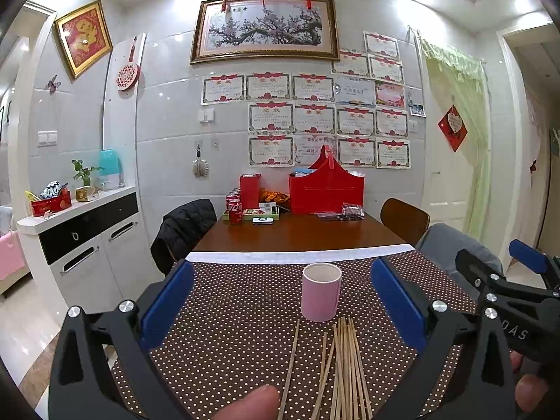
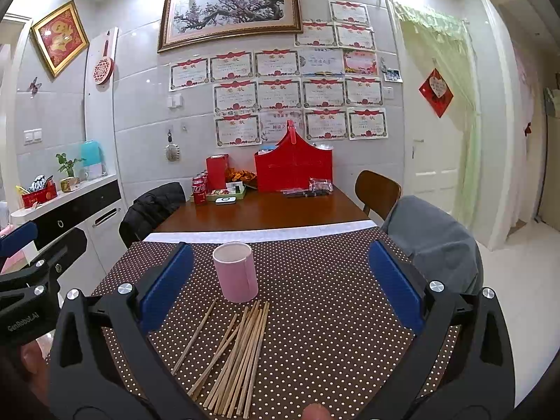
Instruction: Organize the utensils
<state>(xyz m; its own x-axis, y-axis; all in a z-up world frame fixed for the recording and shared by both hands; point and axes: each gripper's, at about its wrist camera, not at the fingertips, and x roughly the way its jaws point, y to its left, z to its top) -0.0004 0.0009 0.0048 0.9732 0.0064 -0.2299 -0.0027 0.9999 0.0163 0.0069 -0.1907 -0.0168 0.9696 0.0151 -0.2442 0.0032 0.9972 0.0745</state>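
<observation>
Both tools, left tool and right tool, are spread wide, holding nothing. Chopsticks lie loose on the table near the pink cup; they look light, stiff and prone to rolling, so pinch mid-shaft.

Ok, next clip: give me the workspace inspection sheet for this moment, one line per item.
Surface: brown polka-dot cloth over the near end of a wooden table.
Job's things: pink cup upright, nothing seen in it; chopsticks lying loose on the cloth in front of it, one a little apart.
Clutter: red basket, red cans, red box and packets at the far end.
Grippers: left gripper and right gripper both open, holding nothing, above the cloth.
Cables: nothing seen.
Surroundings: tiled wall with certificates, framed painting, chairs, white cabinet, curtained door.
</observation>
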